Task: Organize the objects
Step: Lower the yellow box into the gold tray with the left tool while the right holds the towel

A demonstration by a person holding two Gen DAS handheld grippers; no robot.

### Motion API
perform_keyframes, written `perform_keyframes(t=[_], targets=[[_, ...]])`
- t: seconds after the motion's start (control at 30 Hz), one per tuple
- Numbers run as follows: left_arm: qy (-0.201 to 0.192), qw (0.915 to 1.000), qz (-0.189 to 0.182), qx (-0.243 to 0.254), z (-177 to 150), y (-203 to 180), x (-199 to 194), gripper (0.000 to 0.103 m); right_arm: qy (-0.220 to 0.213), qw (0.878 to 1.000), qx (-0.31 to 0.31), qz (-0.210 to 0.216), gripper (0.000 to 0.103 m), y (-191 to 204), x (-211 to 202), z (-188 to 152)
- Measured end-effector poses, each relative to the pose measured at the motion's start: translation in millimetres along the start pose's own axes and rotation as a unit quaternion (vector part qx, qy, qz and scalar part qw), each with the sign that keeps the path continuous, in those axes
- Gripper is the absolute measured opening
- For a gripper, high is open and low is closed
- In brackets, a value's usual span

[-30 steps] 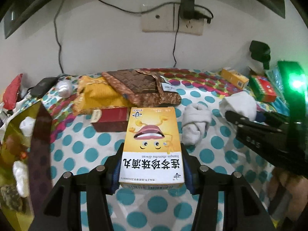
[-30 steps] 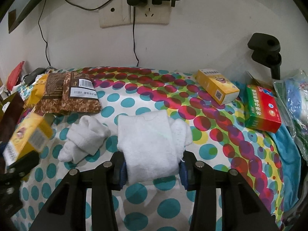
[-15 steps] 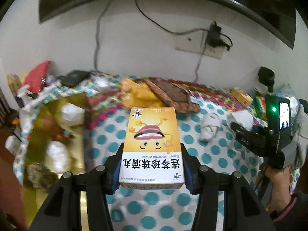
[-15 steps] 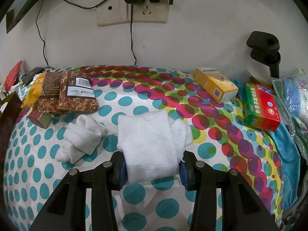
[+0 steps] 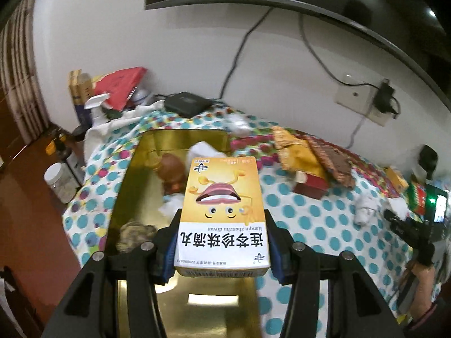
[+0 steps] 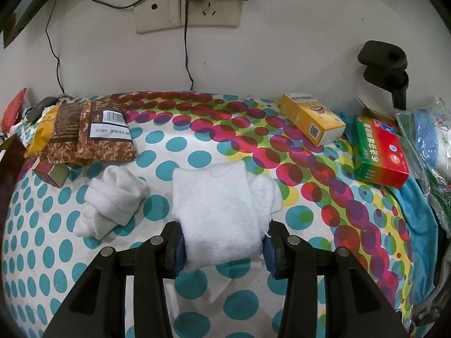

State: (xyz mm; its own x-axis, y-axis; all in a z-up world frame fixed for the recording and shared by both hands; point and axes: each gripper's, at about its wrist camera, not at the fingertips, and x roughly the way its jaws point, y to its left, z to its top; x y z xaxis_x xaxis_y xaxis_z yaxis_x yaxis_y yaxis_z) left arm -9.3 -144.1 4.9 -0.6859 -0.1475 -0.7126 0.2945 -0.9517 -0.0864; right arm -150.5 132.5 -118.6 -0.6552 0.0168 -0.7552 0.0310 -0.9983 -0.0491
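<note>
My left gripper (image 5: pixel 222 249) is shut on a yellow medicine box (image 5: pixel 222 214) with a cartoon mouth, held above the gold tray (image 5: pixel 132 177), which holds several items. My right gripper (image 6: pixel 224 246) is shut on a folded white sock (image 6: pixel 217 208) just above the polka-dot tablecloth (image 6: pixel 174 146). A second white sock bundle (image 6: pixel 112 200) lies to its left. The right gripper also shows at the far right of the left wrist view (image 5: pixel 406 225).
Brown snack packets (image 6: pixel 87 132) and a small red box (image 6: pixel 52 173) lie at the left. A yellow box (image 6: pixel 313 121) and a green-red box (image 6: pixel 380 152) lie at the right. A black clamp (image 6: pixel 386 67) and plastic bags (image 6: pixel 428 146) stand at the right edge. Bottles (image 5: pixel 60 183) stand beyond the tray.
My left gripper has swung left with the yellow box, from over the tablecloth to over the gold tray. The right gripper has stayed almost still with the sock.
</note>
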Motion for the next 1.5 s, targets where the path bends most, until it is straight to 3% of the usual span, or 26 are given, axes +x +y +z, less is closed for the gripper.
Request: perform_keyframes(t=[0.4,0.9,1.03,1.3,1.47,1.5], targets=[[0.035,0.9992,0.011,-0.014,-11,36,29,0.052,0.003,1.000,-0.004,-0.016,0.042,9,3,2],[0.023,0.9991,-0.027,0.021,-27,43,39,0.052,0.006,1.000,-0.012,-0.025,0.043,19,6,3],[0.012,0.9987,-0.004,0.050,-23,43,40,0.052,0.007,0.999,-0.015,-0.030,0.044,19,6,3],[0.014,0.9978,-0.008,0.065,-17,44,42,0.053,0.008,0.999,-0.022,-0.039,0.044,16,4,3],[0.024,0.9970,-0.030,0.067,-22,37,37,0.060,0.008,0.999,-0.027,-0.045,0.044,11,0,2],[0.022,0.9971,-0.032,0.066,-23,36,35,0.068,0.008,0.998,-0.028,-0.046,0.044,9,-1,2]])
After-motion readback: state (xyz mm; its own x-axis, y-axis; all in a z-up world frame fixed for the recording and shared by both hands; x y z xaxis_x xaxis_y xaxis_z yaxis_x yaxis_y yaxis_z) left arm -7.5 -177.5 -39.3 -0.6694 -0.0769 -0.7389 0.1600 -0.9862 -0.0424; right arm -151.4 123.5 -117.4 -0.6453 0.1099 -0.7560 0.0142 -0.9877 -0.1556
